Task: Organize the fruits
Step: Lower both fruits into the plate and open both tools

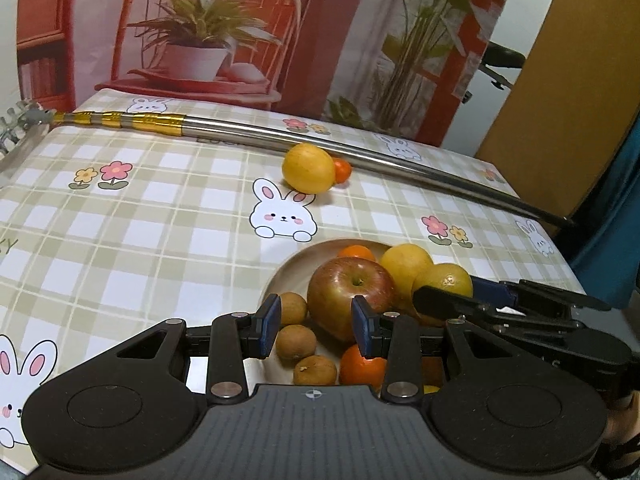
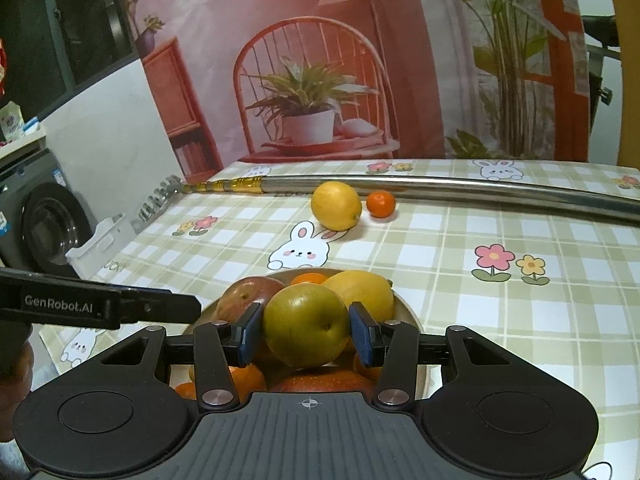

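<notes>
Right gripper (image 2: 306,334) pinching a green-yellow pear (image 2: 306,326) between both blue pads, held just above the fruit pile in the beige plate (image 2: 414,320). Left gripper (image 1: 314,330) spread, holding nothing, hovering over the same plate with a red apple (image 1: 348,296) and three small brown longans (image 1: 296,342) seen between its fingers. Probably the step in hand: setting the pear down on the pile. Best done slowly, into a hollow between the apple and the yellow lemon (image 2: 362,292), releasing only once the pear rests, since round fruit rolls easily off a shallow plate. Left gripper better kept aside, not touching the pile. Farther out, toward the far edge of the table, beside the metal pole (image 2: 460,192): one more lemon (image 2: 336,205) and a small mandarin (image 2: 381,204), not yet collected.
</notes>
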`<state>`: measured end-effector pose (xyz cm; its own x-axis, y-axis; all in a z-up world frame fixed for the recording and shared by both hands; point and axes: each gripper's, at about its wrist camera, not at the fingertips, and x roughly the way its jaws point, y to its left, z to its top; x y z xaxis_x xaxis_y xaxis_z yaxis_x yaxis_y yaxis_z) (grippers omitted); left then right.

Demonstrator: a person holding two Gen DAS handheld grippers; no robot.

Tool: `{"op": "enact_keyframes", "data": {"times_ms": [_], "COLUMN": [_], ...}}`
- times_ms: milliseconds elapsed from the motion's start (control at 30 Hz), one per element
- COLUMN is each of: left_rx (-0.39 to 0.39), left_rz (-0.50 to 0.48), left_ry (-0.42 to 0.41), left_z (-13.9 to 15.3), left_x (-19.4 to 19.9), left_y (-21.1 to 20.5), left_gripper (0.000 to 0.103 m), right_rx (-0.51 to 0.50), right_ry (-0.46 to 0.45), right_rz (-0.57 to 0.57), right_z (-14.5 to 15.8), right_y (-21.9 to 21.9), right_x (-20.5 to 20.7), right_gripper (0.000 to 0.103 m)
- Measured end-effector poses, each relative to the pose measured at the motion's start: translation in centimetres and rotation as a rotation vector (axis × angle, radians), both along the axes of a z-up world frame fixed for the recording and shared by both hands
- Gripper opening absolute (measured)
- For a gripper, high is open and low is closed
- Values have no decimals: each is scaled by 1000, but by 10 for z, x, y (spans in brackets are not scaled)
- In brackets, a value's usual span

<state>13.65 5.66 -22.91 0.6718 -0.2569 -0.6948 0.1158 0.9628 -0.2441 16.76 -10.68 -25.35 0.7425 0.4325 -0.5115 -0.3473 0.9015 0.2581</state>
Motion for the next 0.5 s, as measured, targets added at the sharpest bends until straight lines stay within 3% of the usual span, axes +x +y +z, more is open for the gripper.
{"op": "enact_keyframes", "data": {"times_ms": [367,500], "left_rx": [2,4], "left_rz": [7,6], "left_ry": [-2,-2], "left_z": [-2,-3], "left_x": [0,-1], "left_y": [0,0], "left_gripper": [40,40], "right_rx": [13,19], "right_ry": [-22,-28], "right_rz": [-11,-5], "right_z": [4,6], "right_y": [-5,-6], "right_x": [-10,-9], "right_gripper": [42,37]}}
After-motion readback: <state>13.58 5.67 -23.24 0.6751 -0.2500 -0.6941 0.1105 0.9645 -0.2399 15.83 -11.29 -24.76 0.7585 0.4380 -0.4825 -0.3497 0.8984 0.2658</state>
